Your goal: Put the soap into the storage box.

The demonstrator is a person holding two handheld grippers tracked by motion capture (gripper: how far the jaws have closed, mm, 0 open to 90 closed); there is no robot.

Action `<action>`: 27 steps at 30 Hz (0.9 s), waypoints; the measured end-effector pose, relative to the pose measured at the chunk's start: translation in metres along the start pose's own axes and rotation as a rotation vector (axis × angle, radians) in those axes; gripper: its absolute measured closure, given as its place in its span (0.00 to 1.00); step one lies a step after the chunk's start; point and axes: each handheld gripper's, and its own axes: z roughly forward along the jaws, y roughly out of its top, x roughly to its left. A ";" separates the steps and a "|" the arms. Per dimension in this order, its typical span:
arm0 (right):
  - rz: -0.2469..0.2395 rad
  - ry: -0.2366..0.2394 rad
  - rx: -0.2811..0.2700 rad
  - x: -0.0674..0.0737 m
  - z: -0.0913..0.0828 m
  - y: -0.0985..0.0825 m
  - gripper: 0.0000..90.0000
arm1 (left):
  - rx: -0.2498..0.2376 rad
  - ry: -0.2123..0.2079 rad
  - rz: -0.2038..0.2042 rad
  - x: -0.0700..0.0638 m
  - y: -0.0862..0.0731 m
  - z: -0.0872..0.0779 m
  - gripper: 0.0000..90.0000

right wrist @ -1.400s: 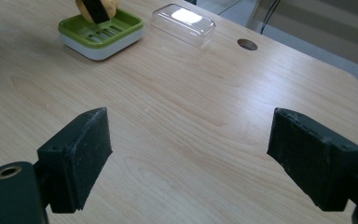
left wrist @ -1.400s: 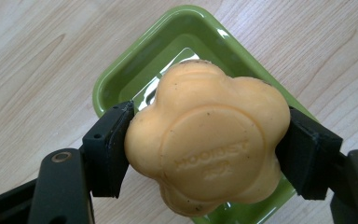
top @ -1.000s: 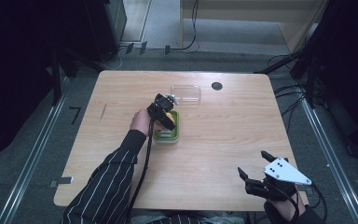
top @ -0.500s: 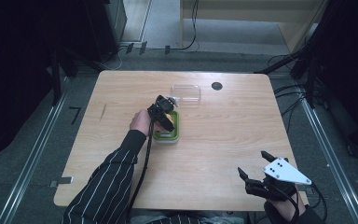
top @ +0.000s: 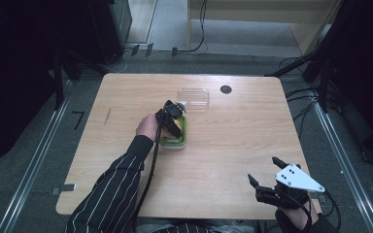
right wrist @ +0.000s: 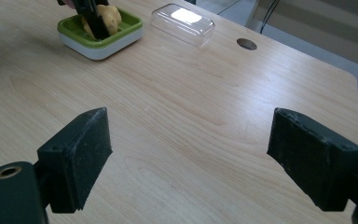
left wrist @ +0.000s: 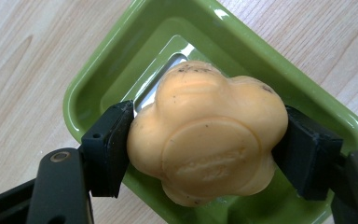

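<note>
A pale orange flower-shaped soap [left wrist: 207, 133] sits between the jaws of my left gripper [left wrist: 205, 149], which is shut on it just over a green soap dish [left wrist: 102, 79]. In the high view the left gripper [top: 174, 116] hangs over the green dish [top: 180, 141] at mid-table. From the right gripper view the soap [right wrist: 108, 16] and dish [right wrist: 116, 35] lie far off at upper left. My right gripper [right wrist: 200, 154] stands open with nothing between its pads, near the table's front right corner [top: 269, 182].
A clear plastic lid [top: 194, 97] lies behind the dish, also seen as the lid [right wrist: 184, 23] in the right gripper view. A round cable hole [top: 226, 89] sits near the table's far edge. Bare wooden tabletop [top: 233, 141] spreads between the two grippers.
</note>
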 end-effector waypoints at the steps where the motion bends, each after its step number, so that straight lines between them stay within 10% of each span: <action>1: 0.000 0.000 0.000 0.000 0.000 0.000 0.15 | 0.000 -0.003 0.002 0.000 0.000 0.000 0.30; 27: 0.000 0.001 -0.001 0.000 0.000 0.000 0.15 | -0.015 0.010 -0.055 0.002 -0.002 -0.012 0.11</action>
